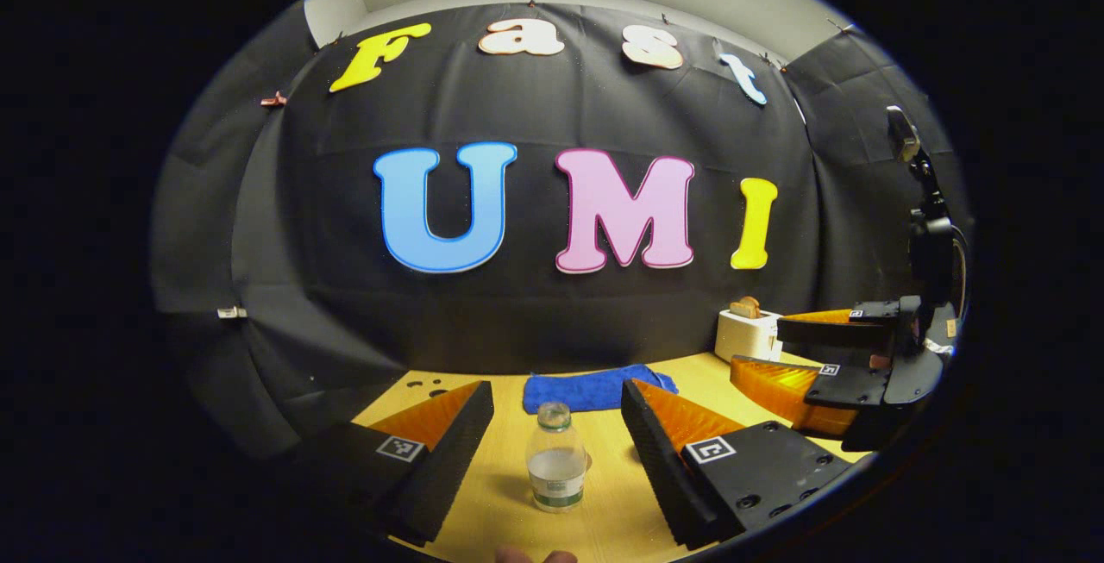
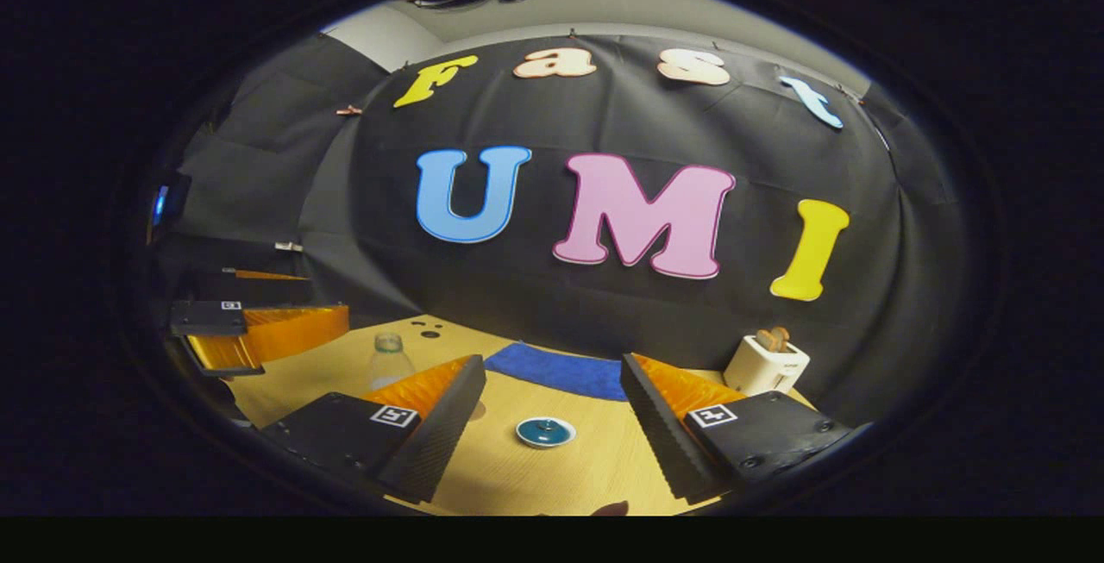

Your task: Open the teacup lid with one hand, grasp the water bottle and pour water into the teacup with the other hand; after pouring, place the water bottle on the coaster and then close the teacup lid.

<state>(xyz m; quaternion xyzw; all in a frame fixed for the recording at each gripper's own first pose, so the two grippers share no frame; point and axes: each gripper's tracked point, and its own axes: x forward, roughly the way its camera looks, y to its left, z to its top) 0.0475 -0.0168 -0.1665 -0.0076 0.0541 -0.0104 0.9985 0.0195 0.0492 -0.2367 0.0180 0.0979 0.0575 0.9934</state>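
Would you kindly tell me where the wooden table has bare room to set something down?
Bare wood lies between the clear plastic water bottle and the blue folded cloth, and around the blue-lidded teacup toward the white toaster. It is crowded at the back, where cloth and toaster line the wall.

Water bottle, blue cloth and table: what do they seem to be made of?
The water bottle looks like clear, glossy plastic: the table shows through it and it carries a paper-like label band. The blue cloth seems soft, matte, nappy fabric, perhaps microfibre. The table appears pale wood or laminate, with faint grain lines.
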